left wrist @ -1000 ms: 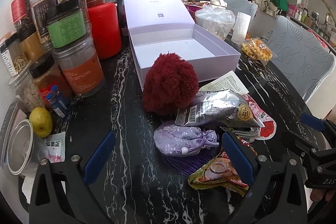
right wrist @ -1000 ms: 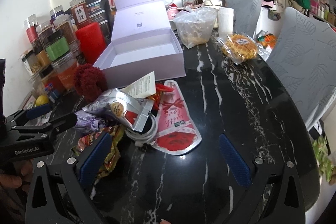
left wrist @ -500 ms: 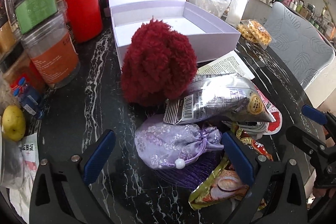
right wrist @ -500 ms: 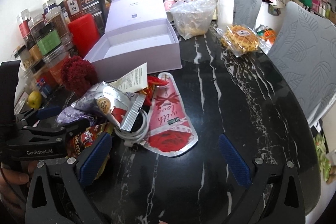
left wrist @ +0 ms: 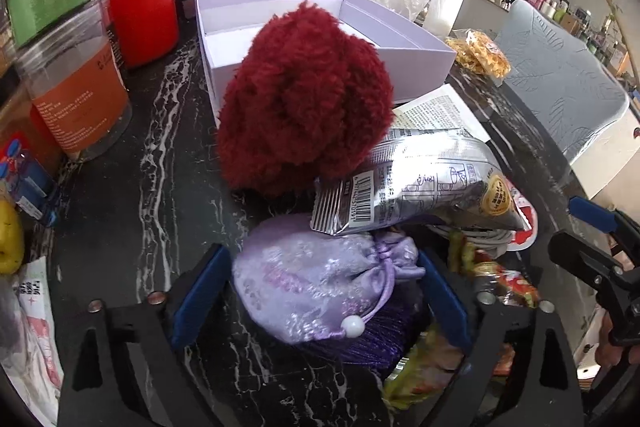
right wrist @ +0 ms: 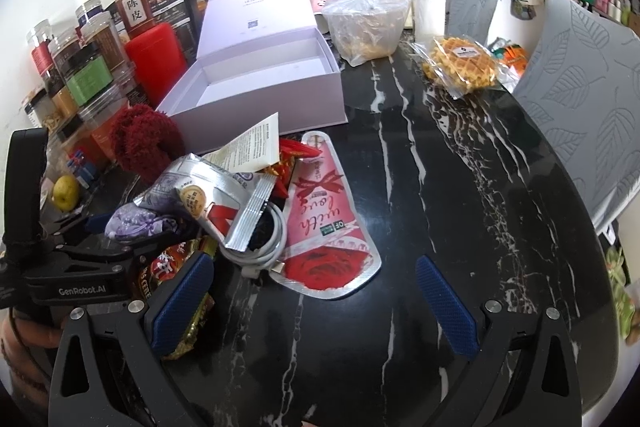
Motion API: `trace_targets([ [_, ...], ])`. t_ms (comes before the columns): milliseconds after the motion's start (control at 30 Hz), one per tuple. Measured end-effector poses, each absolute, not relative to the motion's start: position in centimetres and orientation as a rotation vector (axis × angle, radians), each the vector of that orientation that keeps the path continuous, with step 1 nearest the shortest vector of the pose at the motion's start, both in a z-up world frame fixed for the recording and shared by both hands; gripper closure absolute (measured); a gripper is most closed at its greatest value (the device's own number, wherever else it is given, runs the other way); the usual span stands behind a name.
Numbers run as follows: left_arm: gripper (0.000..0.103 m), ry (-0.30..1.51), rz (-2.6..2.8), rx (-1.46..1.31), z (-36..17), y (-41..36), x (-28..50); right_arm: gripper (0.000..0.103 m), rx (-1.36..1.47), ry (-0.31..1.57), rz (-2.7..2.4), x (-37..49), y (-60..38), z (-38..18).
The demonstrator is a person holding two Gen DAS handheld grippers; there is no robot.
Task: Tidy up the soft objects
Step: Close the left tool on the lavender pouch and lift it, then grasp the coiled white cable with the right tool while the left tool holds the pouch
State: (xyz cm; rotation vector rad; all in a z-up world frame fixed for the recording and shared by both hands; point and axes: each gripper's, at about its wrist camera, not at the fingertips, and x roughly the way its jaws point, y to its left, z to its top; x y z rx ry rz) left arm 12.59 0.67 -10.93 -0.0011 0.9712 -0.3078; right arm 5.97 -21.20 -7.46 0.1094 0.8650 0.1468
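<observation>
Left wrist view shows what has changed for us: a second ago we looked at the pile from a distance, and now our left gripper (left wrist: 322, 291) has moved in until its spread blue pads flank the small lilac satin drawstring pouch (left wrist: 308, 287), not yet squeezing it. The black marble table (left wrist: 160, 155) fills less of the view and the open white cardboard box (left wrist: 400, 39) sits just behind the pile, empty, which we judge is where the soft things go. The fluffy dark red yarn ball (left wrist: 304, 99) now looms large, just beyond the pouch, against the box's front wall. A silver foil snack packet (left wrist: 416, 183) overlaps the pouch's far edge, so lifting may drag it along. Our right gripper (right wrist: 320, 307) is spread wide over bare table, holding nothing, beside the pink rose sachet (right wrist: 324, 215) and apart from the pouch (right wrist: 136, 223).
</observation>
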Motion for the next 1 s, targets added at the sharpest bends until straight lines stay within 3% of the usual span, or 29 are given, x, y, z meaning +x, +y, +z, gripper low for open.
trace_targets([
  [33, 0.022, 0.967, -0.297, 0.02, -10.9, 0.5, 12.6, 0.0, 0.108, 0.865, 0.144, 6.0, -21.2, -7.5],
  [333, 0.031, 0.947, -0.297, 0.006, -10.8, 0.5, 12.1, 0.0, 0.116, 0.869, 0.133, 5.9, -21.4, -7.7],
  [733, 0.031, 0.872, -0.264, -0.012, -7.9, 2.7, 10.0, 0.0, 0.071, 0.854, 0.19, 6.1, -20.0, -8.4],
  [1000, 0.031, 0.852, -0.247, -0.021, -7.0, 3.7, 9.3, 0.025, 0.035, 0.848, 0.248, 6.8, -18.8, -9.0],
])
